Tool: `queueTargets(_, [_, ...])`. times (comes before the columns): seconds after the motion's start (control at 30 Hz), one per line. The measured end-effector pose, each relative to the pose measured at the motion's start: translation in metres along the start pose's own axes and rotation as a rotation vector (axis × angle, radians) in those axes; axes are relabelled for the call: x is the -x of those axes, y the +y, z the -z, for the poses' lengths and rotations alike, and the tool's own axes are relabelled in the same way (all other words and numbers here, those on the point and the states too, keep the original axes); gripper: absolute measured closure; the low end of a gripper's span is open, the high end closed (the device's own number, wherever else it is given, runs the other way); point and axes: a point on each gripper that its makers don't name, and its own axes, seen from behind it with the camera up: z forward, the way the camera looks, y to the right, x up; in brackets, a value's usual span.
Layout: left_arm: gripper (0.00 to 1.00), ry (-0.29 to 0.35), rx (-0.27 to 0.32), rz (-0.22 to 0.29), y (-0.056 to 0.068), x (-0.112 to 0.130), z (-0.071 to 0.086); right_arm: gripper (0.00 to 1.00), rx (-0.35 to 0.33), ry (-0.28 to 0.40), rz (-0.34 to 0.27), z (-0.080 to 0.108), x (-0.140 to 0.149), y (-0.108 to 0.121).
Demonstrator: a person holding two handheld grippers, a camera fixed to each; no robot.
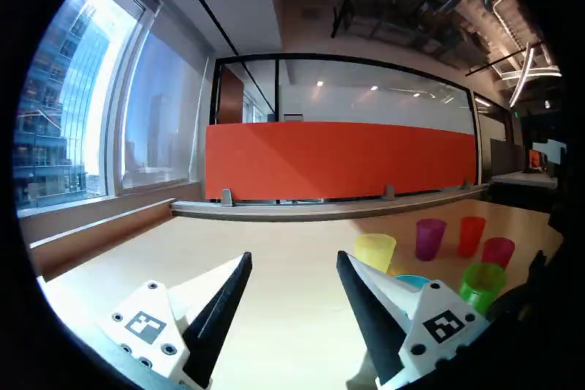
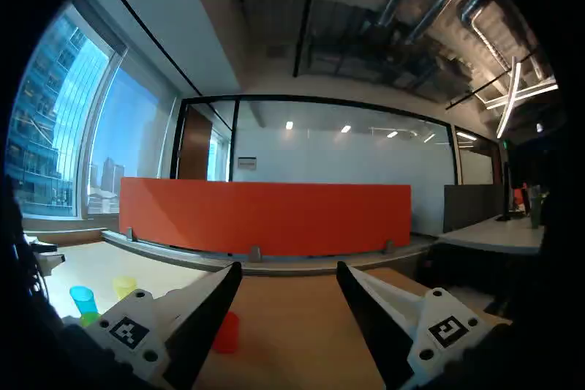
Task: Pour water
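The left gripper (image 1: 294, 257) has its jaws spread wide, empty, above the table (image 1: 292, 331). In its view, around four o'clock, cluster a yellow cup (image 1: 374, 251), purple cup (image 1: 430, 238), red cup (image 1: 472, 235), pink cup (image 1: 498, 251) and green cup (image 1: 482, 285) (a blue cup (image 1: 413, 282) peeks behind one finger). The right gripper (image 2: 289, 267) has jaws parted just as wide, holding nothing

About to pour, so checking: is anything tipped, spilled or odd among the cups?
Nothing stands out. The yellow plastic cup, purple plastic cup, red plastic cup, pink plastic cup and green plastic cup all stand upright on the light wooden table, with no puddle visible.
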Motion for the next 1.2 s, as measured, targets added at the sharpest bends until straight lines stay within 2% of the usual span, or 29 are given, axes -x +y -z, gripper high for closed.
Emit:
queueTargets(0.37, [0.15, 0.000, 0.000, 0.000, 0.000, 0.000, 0.000, 0.00, -0.021, 0.010, -0.019, -0.007, 0.011, -0.008])
queueTargets(0.77, [0.15, 0.000, 0.000, 0.000, -0.001, 0.000, 0.000, 0.00, -0.042, -0.038, -0.029, -0.012, 0.058, -0.017])
queueTargets(1.2, [0.15, 0.000, 0.000, 0.000, -0.001, 0.001, 0.000, 0.00, -0.038, -0.043, -0.051, -0.013, 0.080, -0.013])
